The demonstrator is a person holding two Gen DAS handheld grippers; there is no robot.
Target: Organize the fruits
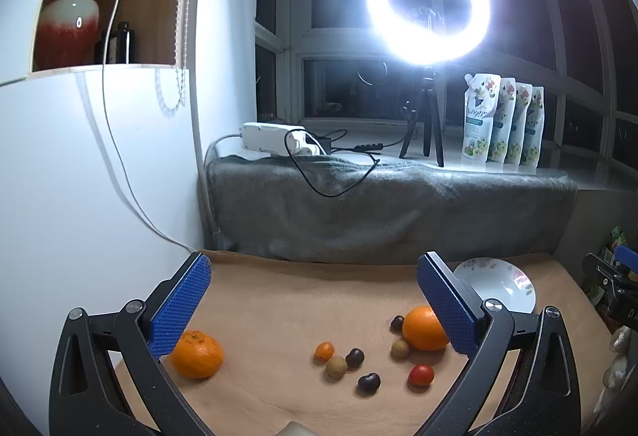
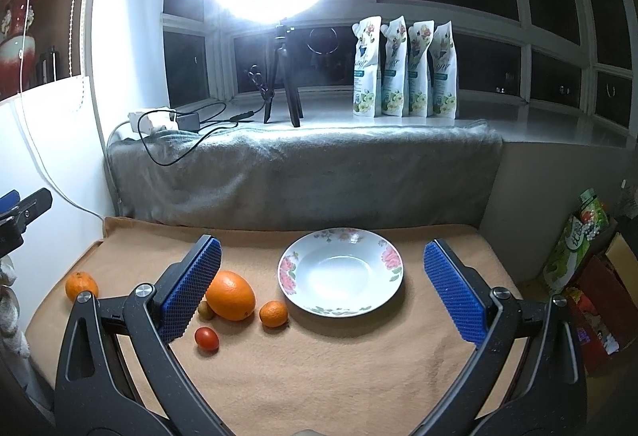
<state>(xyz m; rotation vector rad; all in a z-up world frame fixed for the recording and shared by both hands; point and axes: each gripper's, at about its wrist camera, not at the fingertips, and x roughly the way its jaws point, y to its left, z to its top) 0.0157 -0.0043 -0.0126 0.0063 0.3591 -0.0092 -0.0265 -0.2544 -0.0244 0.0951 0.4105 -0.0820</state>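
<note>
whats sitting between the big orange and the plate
A small mandarin lies between the big orange and the plate, near the plate's rim; the right wrist view shows it.

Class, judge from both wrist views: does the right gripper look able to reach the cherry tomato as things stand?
Probably yes. The right gripper has its jaws wide open and empty, and the cherry tomato lies bare on the tan cloth beside its left finger, apart from the large orange.
</note>
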